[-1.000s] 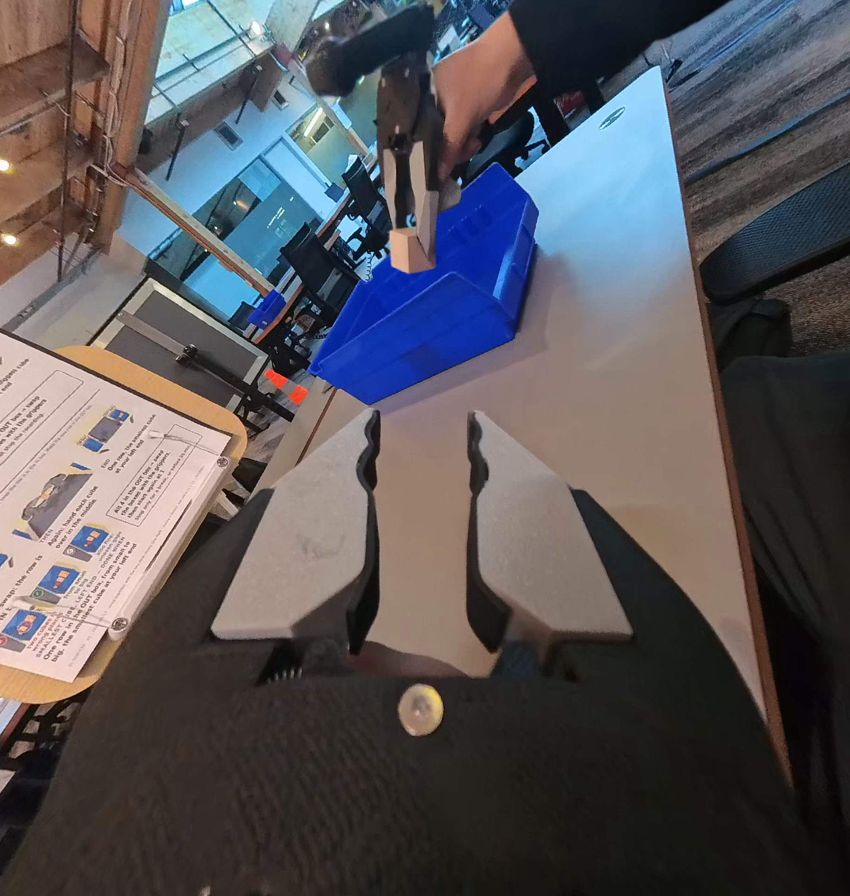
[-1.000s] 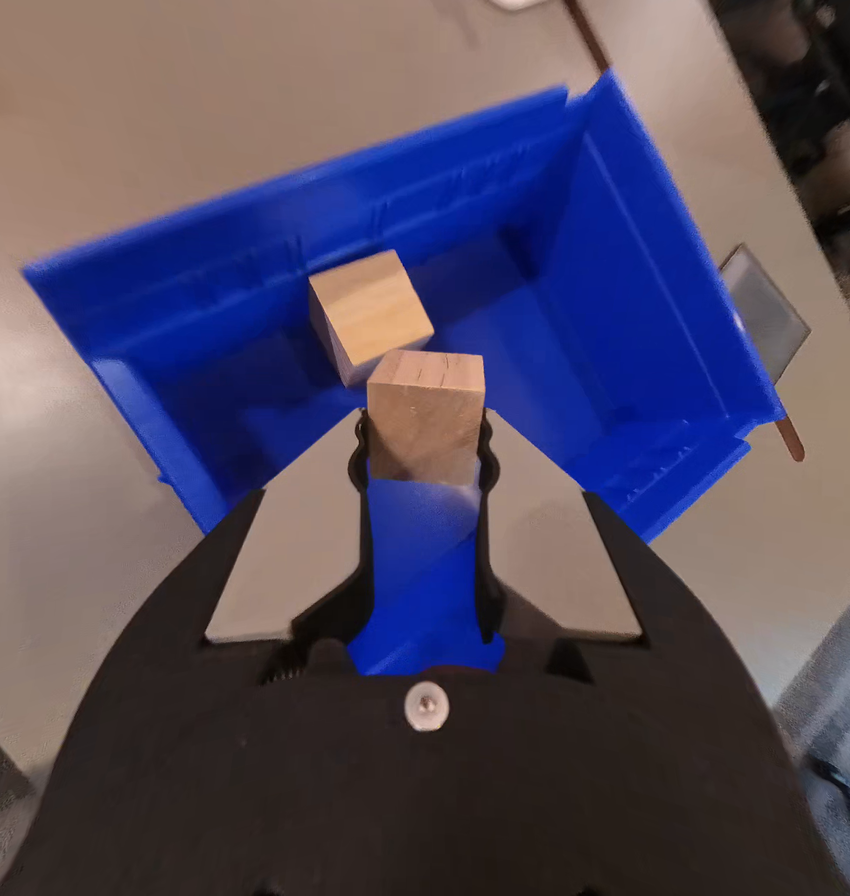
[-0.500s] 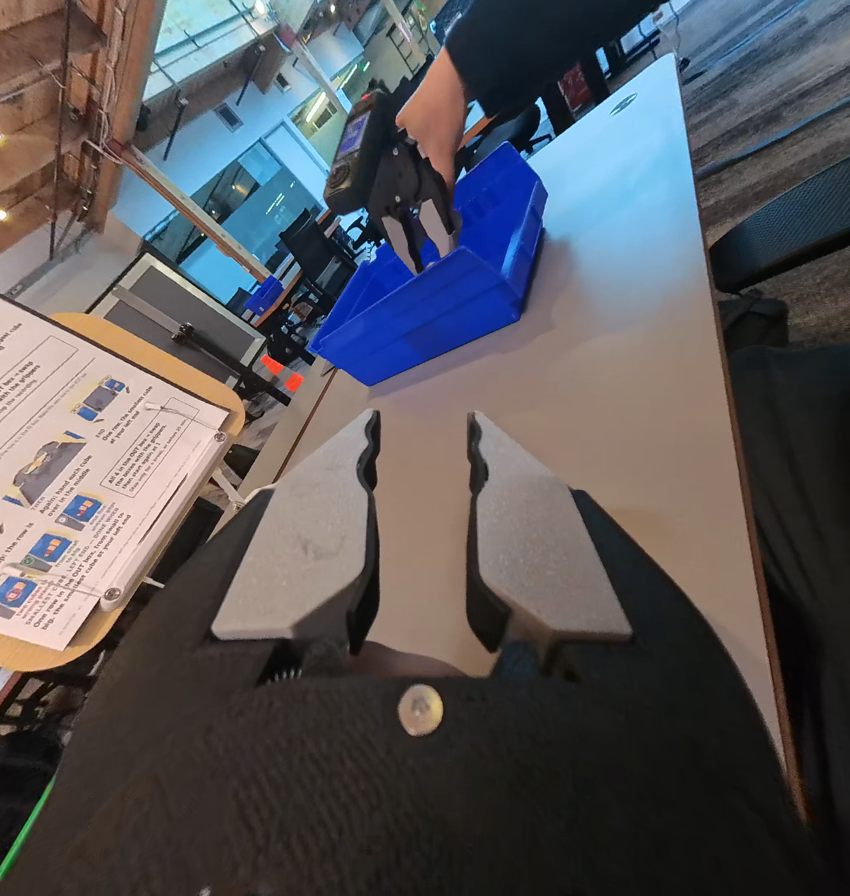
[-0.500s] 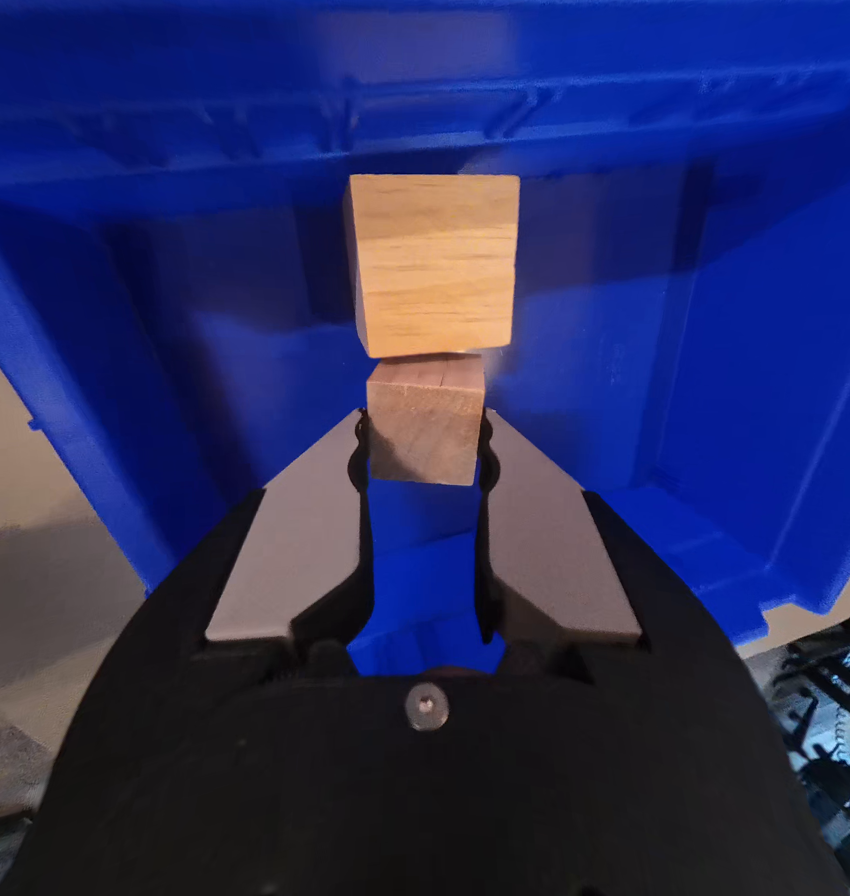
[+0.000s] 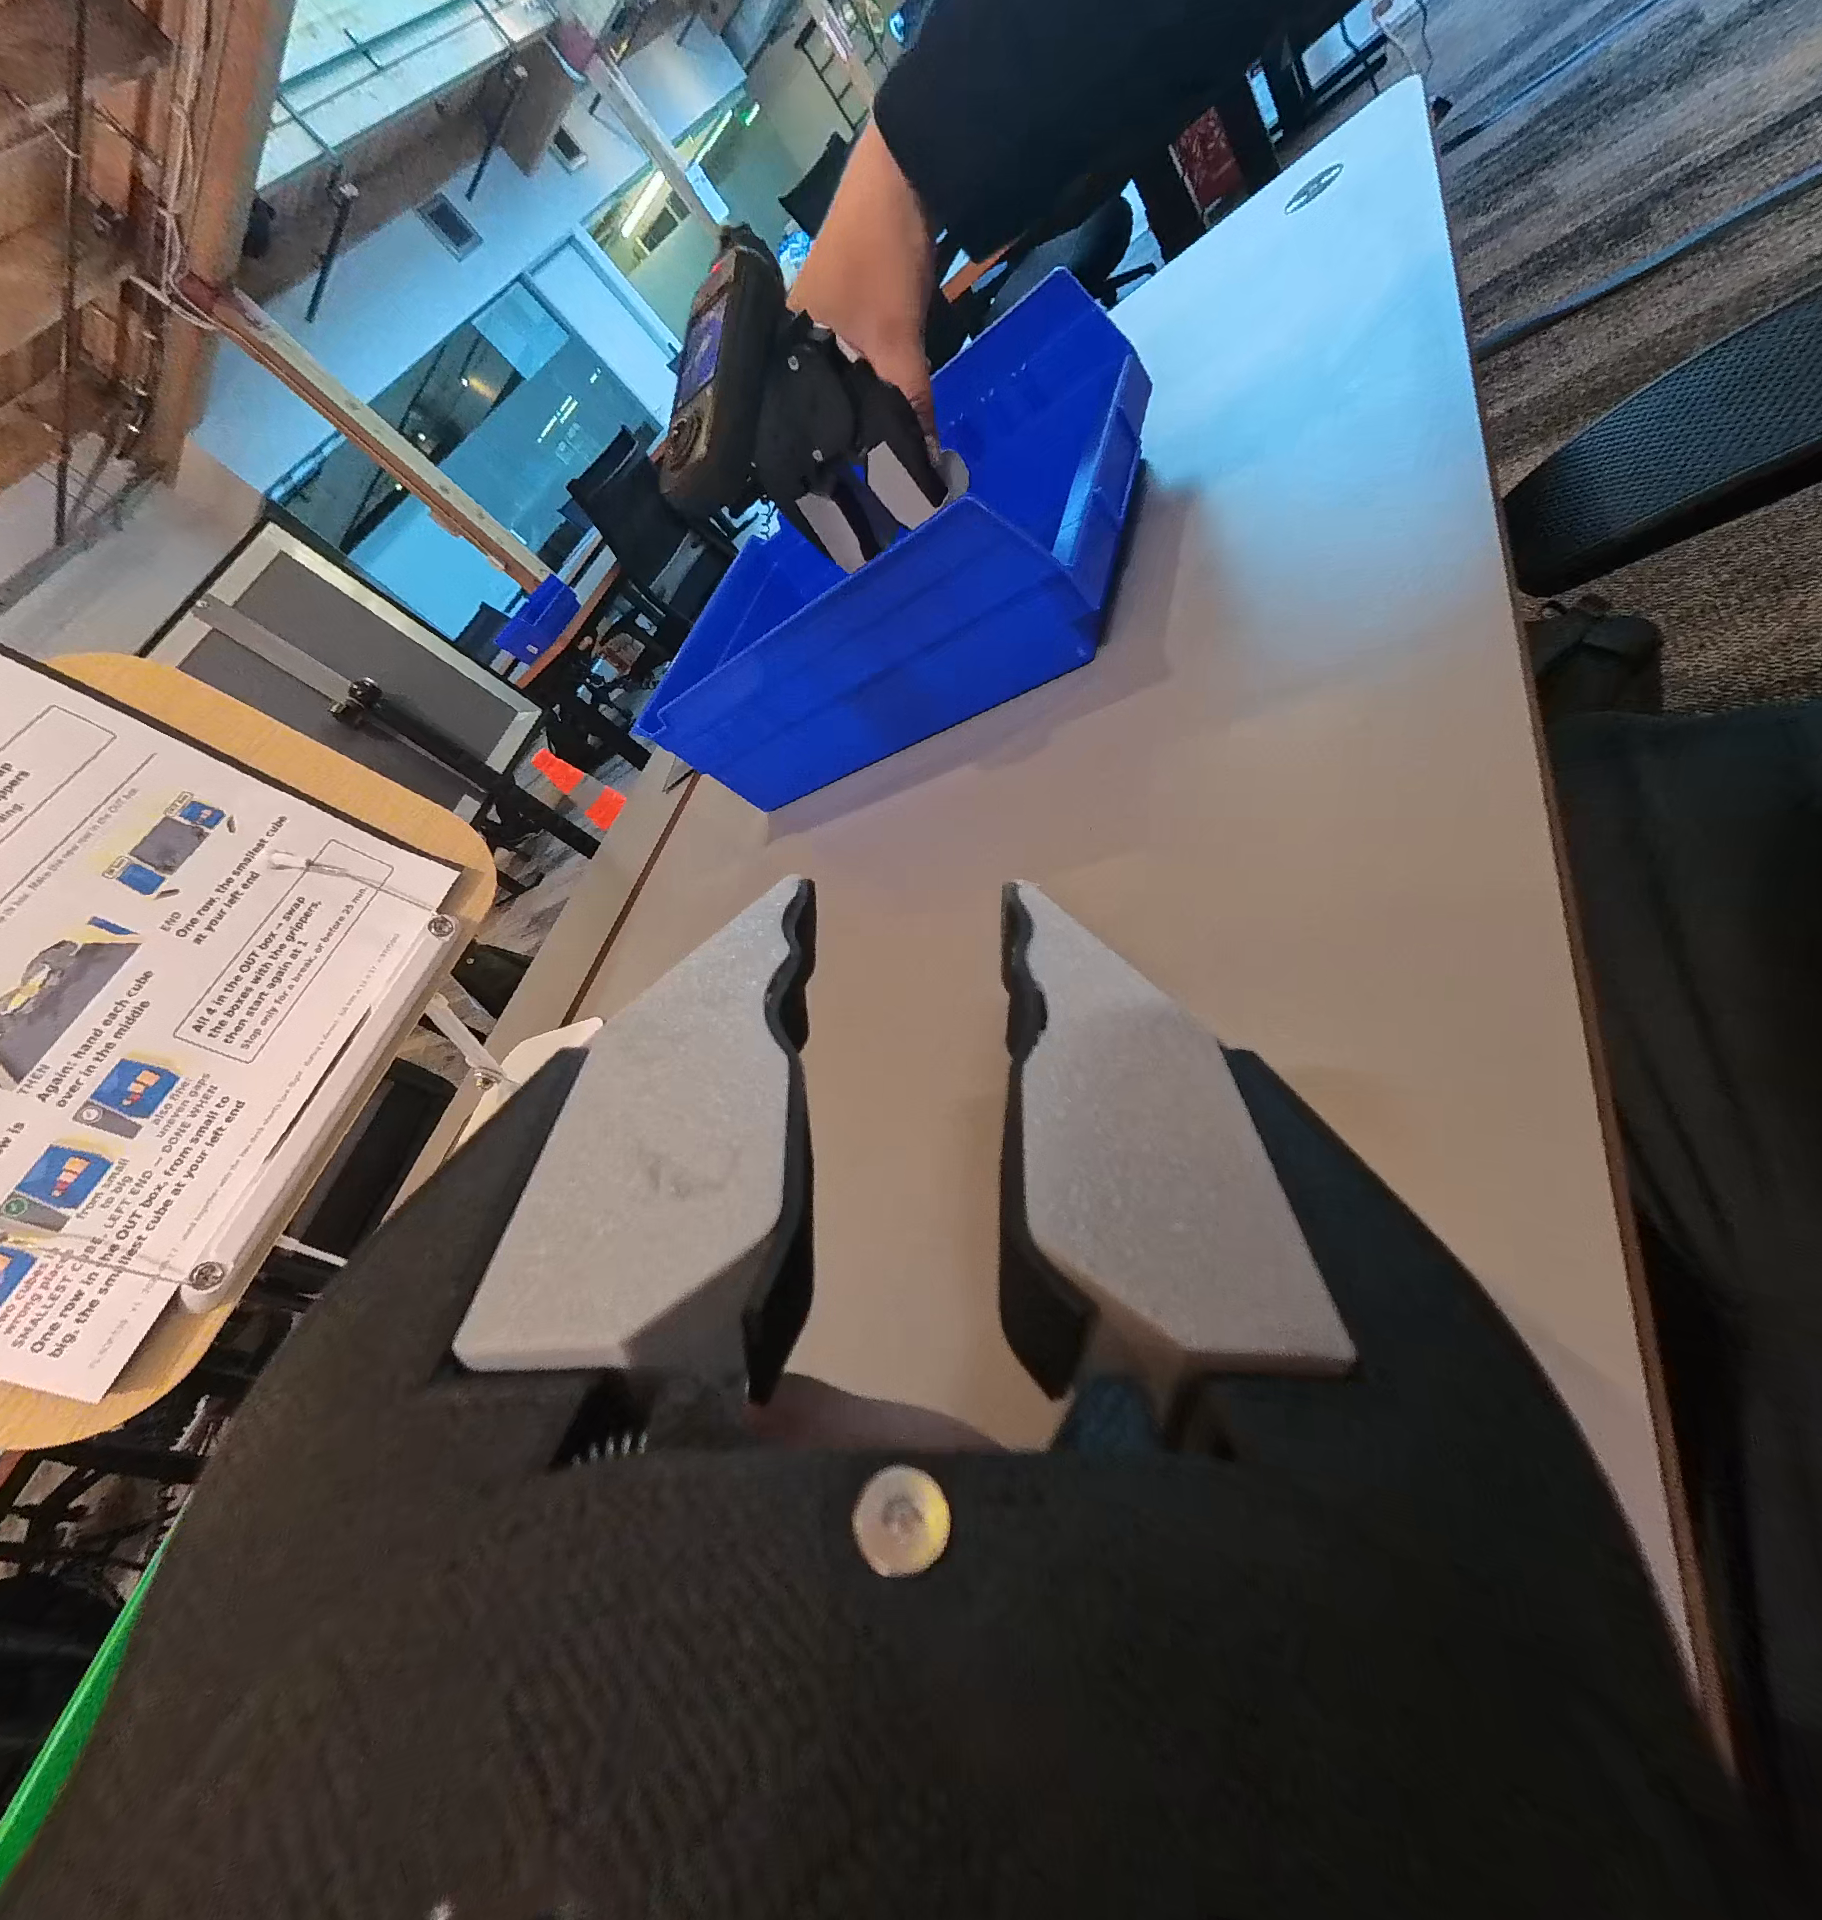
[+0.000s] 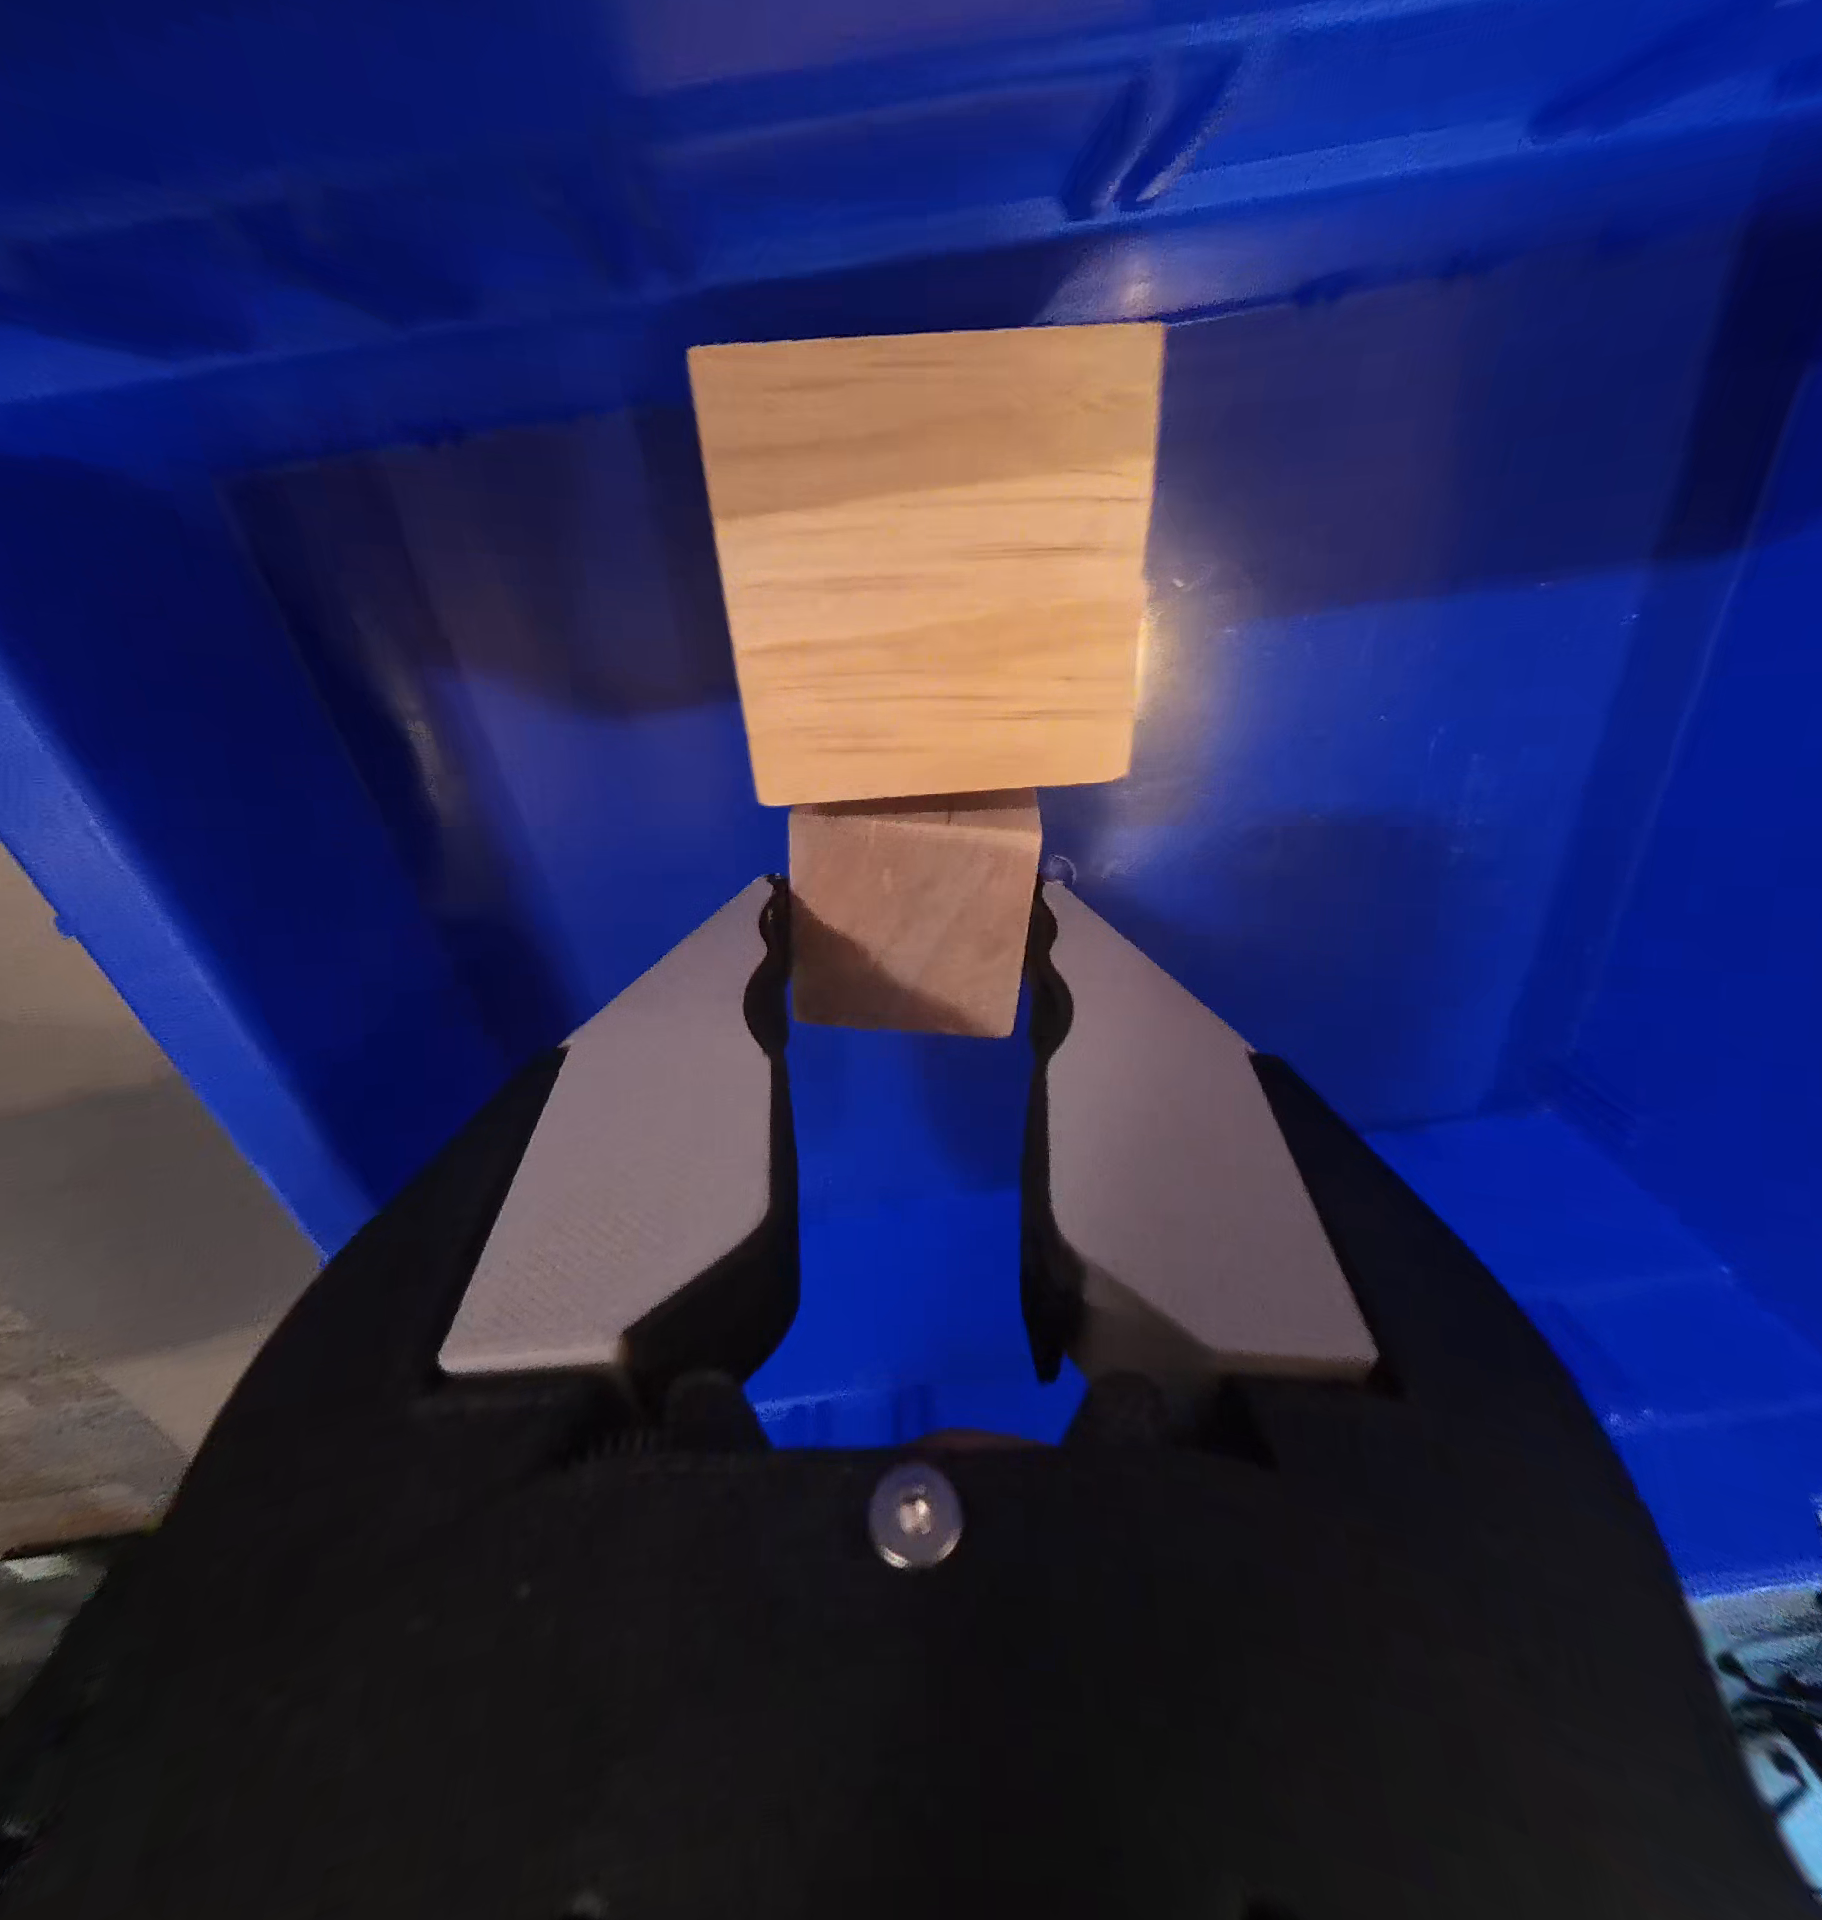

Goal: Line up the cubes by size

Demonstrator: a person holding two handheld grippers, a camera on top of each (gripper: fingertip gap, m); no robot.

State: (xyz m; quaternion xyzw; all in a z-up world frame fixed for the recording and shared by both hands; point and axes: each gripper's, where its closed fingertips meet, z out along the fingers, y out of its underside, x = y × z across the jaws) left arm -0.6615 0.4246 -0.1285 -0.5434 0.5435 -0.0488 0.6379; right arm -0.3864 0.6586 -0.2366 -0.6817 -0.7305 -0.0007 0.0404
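Observation:
My right gripper [image 6: 905, 899] is shut on a small wooden cube [image 6: 907, 920] and holds it low inside the blue bin [image 6: 1509, 727]. A larger, paler wooden cube [image 6: 928, 561] sits in the bin just beyond it, close to or touching the small one. My left gripper [image 5: 905, 914] is open and empty, held above the grey table [image 5: 1302, 831]. In the left wrist view the right gripper [image 5: 865, 509] reaches down into the blue bin [image 5: 907, 644], held by a person's hand [image 5: 876, 281]. The cubes are hidden there.
A wooden stand with a printed instruction sheet [image 5: 138, 1039] stands at the left of the table. A black chair [image 5: 1696, 447] is past the table's right edge. A dark-clothed leg [image 5: 1738, 1039] is at the right.
The right gripper came down from above the bin into it with the small cube, up to the larger cube. The left gripper stayed open and barely moved.

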